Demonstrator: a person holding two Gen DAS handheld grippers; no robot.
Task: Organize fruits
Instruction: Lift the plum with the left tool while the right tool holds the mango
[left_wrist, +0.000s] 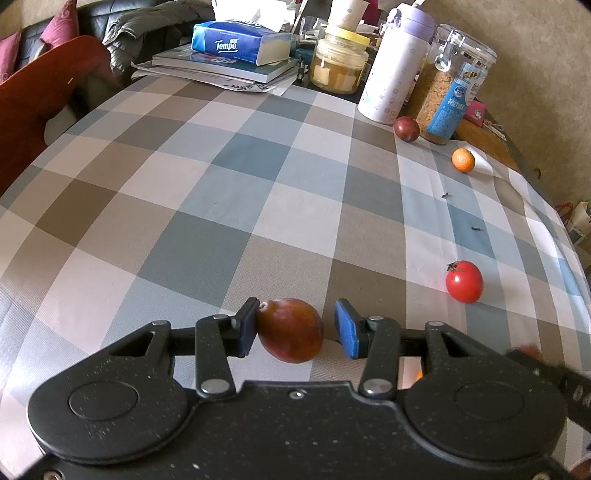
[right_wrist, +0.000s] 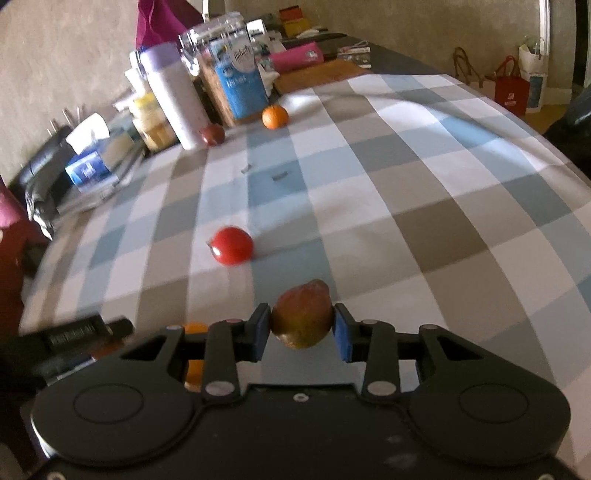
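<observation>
A brown-red pear-shaped fruit (left_wrist: 290, 329) lies between the pads of my left gripper (left_wrist: 297, 328); it touches the left pad, a gap shows at the right pad, so the jaws stand open. My right gripper (right_wrist: 301, 330) is shut on a second red-green pear-shaped fruit (right_wrist: 303, 317), held just over the checked tablecloth. A red tomato (left_wrist: 464, 281) lies to the right ahead; it also shows in the right wrist view (right_wrist: 232, 245). A small orange (left_wrist: 463, 160) (right_wrist: 274, 116) and a dark red plum (left_wrist: 406, 128) (right_wrist: 213, 134) lie at the far side by the jars.
A white-lilac bottle (left_wrist: 393, 70), a cereal jar (left_wrist: 448, 85), a honey jar (left_wrist: 338, 62), a tissue pack (left_wrist: 240, 42) and books stand at the table's far edge. Another orange fruit (right_wrist: 194, 354) shows under the right gripper's left arm. A red chair (left_wrist: 40, 107) stands at the left.
</observation>
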